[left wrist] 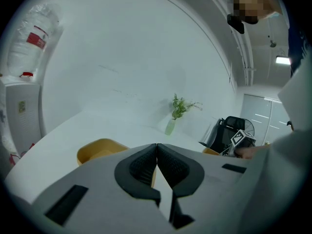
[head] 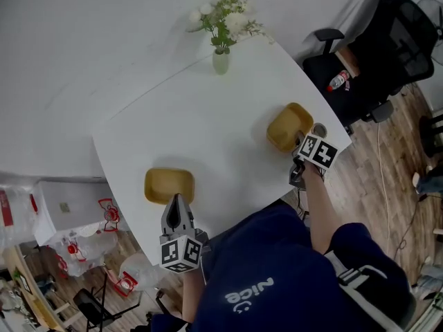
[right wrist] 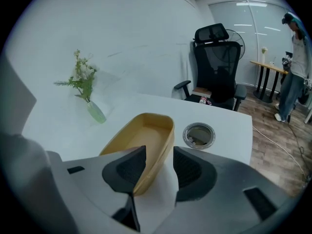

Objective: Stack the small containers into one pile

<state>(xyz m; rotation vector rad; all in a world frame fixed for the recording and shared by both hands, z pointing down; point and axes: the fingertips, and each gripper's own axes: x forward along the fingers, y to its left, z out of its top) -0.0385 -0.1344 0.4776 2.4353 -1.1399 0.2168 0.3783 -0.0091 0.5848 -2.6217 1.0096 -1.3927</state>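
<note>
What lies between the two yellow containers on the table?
Nothing: the head view shows only bare table between the left container and the right container; the vase stands well behind.

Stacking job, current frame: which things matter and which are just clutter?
Job:
- left container
- right container
- left gripper, shut, empty
- right gripper, open, fingers either side of the right container's rim

Clutter:
- vase of flowers
- grommet
- chair, bottle on it
- bags
</note>
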